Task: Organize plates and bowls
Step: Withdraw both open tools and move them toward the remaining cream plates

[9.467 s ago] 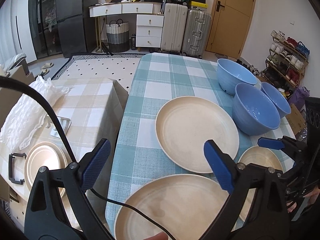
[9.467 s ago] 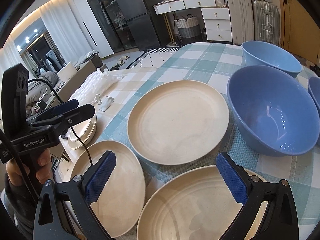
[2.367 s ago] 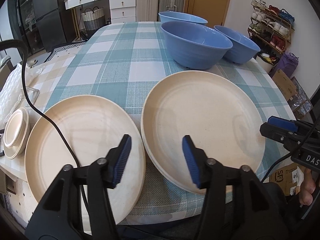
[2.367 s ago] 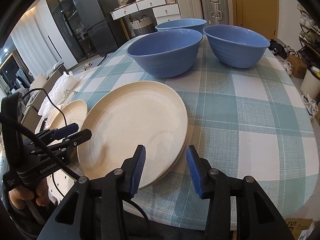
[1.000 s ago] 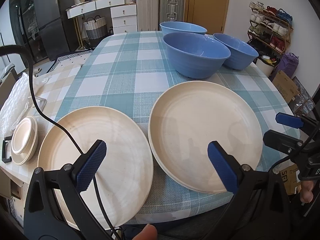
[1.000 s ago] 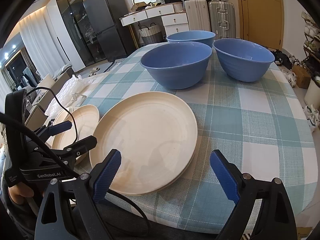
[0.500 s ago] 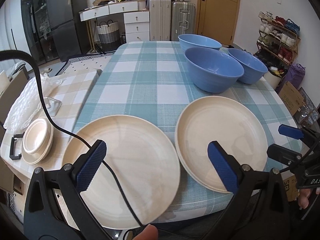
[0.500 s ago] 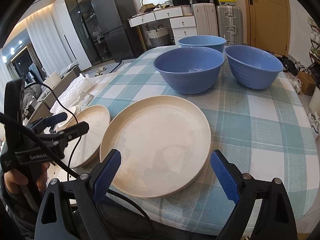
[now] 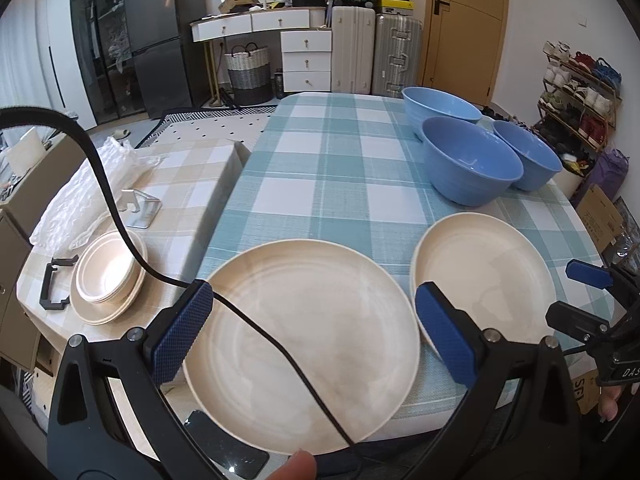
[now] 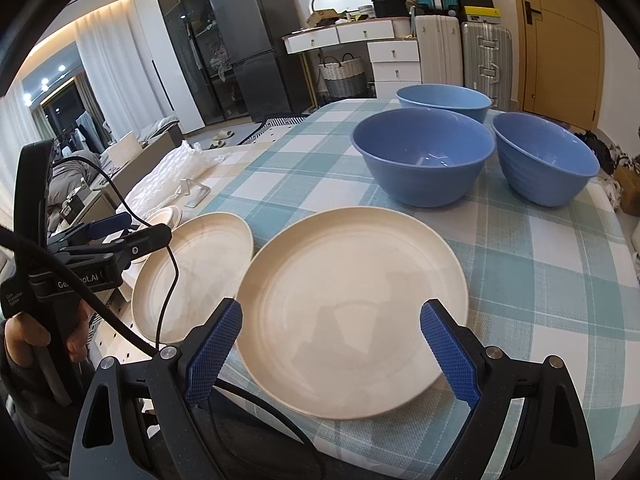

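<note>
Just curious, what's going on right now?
Both hand-held grippers open, empty. Two cream plates at table edge, three blue bowls behind. Nothing blocking.

Readable text is sparse.

- Left gripper (image 10: 132, 236): white print on the black body in the right wrist view, "Ge…ot.AI", middle letters covered by a black cable (image 10: 86, 292). A smaller two-line label sits lower on the same body, too small to read.
- Right gripper (image 9: 576, 296): white letters "DAS" at the frame edge on its black body in the left wrist view, cut off there.
- Cardboard box (image 9: 586, 390) beside the table: black letters "SF", partly hidden, seen sideways.
- Fridge (image 9: 160, 32): a sticker near its top edge, illegible.
</note>
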Available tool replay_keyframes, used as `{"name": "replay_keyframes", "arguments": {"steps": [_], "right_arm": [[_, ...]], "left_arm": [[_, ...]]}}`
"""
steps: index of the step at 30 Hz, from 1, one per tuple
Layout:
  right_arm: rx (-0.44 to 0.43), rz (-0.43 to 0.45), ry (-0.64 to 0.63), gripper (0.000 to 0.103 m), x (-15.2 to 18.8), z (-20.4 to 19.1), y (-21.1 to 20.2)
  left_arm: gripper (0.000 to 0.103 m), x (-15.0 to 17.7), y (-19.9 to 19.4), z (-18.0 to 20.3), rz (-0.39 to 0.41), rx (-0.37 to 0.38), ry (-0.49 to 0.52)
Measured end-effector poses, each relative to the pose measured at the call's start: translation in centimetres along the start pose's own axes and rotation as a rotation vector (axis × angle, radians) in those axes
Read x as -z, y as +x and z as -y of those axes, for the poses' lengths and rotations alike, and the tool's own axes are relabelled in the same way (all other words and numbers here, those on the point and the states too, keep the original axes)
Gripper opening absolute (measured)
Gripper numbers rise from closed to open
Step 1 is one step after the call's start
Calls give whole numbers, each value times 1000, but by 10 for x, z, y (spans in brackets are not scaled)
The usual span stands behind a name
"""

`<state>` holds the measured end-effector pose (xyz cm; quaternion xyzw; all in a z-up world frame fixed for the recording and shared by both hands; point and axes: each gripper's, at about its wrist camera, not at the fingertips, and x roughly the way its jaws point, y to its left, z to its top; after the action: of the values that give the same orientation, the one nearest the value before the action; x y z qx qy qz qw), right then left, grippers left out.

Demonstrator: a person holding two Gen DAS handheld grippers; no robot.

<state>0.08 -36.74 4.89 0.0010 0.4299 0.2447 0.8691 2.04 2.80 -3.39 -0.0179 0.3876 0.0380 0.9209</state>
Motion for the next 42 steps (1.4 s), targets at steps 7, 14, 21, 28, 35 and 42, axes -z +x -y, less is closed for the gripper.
{"name": "replay_keyframes", "arguments": {"steps": [7,14,21,28,35,42], "right_arm": [[-26,5,-32,92,-7,-12,4],[-49,1,-58,92,-12,-23,9],[-61,-1,-91,92,-20,-34,13],[-74,-21,-137,92,-29,-48,25],[-92,-45,-154,92,-37,-58,40],[-102,-59,-169,92,-42,-63,50]], "left_arm": [[101,-3,-21,-28,29,-48,-24],[101,1,-29,-62,12,-96,-42],[101,10,-29,-97,-8,-132,-78],[101,15,-31,-122,-10,-147,-111],[101,16,-44,-143,8,-174,-137],[101,23,-39,-149,-20,-158,-142]]}}
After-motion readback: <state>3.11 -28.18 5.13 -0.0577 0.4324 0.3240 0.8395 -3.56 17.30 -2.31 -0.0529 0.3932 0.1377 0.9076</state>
